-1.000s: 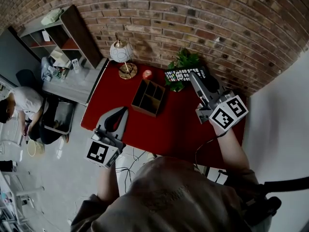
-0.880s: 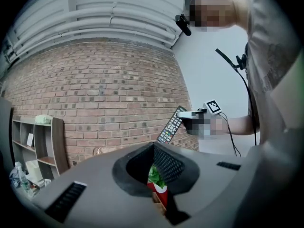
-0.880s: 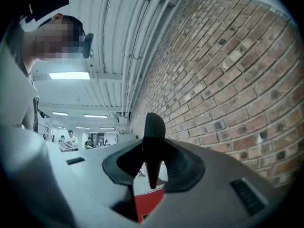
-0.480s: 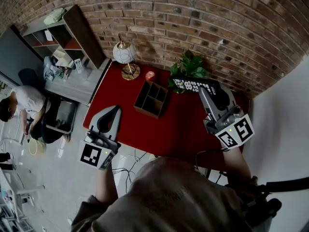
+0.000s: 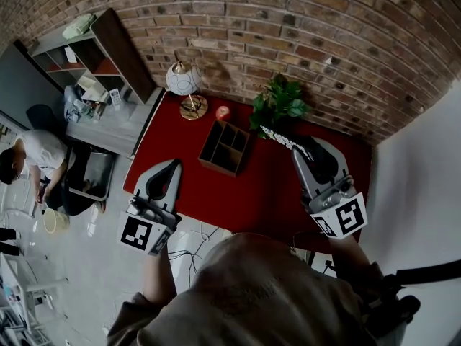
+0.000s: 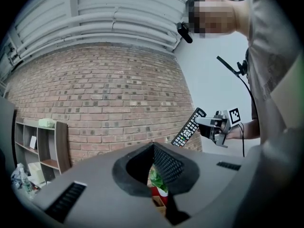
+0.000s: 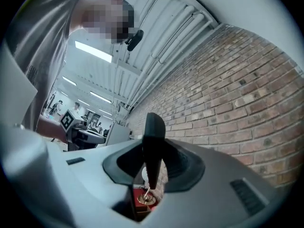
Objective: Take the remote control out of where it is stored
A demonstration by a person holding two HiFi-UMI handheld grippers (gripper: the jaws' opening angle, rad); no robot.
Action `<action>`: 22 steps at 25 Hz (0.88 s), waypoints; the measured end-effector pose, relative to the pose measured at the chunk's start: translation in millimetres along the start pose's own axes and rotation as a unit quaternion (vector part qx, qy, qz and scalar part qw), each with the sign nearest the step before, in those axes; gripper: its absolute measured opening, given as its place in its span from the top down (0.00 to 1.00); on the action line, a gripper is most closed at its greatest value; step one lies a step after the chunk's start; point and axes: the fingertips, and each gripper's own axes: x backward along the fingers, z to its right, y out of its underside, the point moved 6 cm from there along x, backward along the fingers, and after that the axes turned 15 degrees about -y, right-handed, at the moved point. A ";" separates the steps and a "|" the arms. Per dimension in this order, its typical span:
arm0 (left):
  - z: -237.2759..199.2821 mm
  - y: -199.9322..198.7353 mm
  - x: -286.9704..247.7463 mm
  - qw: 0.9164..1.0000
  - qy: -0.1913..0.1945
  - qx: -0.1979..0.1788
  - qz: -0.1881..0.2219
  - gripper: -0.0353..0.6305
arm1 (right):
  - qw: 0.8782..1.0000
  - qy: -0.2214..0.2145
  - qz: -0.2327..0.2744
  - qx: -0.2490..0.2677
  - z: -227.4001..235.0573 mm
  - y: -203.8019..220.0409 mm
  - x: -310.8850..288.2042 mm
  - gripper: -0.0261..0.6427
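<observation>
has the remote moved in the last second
Yes. The remote in the right claw came away from the plant toward the person, rolling edge-on.

Red table (image 5: 252,186): near edge hidden beneath the wearer's shoulders (image 5: 252,294). Remote control (image 5: 282,139), above the table's right end: one end is covered by the right gripper (image 5: 306,148). From that gripper's own view it shows edge-on, buttons unseen. Shelf unit (image 5: 94,49) left of the table: contents too small to identify. Seated person (image 5: 36,157) further left: partly cut by the picture's edge.
</observation>
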 end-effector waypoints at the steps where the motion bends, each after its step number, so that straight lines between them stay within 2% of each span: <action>1: 2.2 -0.9 -1.3 1.000 0.003 0.003 0.002 0.95 | 1.000 0.002 -0.002 -0.003 -0.9 3.3 0.2 0.79; 4: 7.4 -1.8 -3.9 1.000 0.009 0.011 0.006 0.95 | 1.000 0.011 -0.009 -0.011 -2.0 11.9 1.5 0.79; 8: 8.6 4.6 -3.3 1.000 0.009 0.010 -0.012 0.95 | 0.999 0.018 -0.016 -0.021 0.4 16.9 3.6 0.79; 12: 11.6 3.7 -3.7 1.000 0.016 0.010 -0.001 0.95 | 0.999 0.023 -0.021 -0.022 -0.3 18.9 3.5 0.79; 15: 8.6 10.4 -0.4 1.000 0.017 0.007 -0.014 0.95 | 0.999 0.024 -0.027 -0.023 -3.2 20.9 1.7 0.79; 22: -9.0 14.5 5.3 1.000 0.021 0.020 -0.007 0.95 | 0.999 0.026 -0.039 -0.014 -13.7 20.7 -13.7 0.79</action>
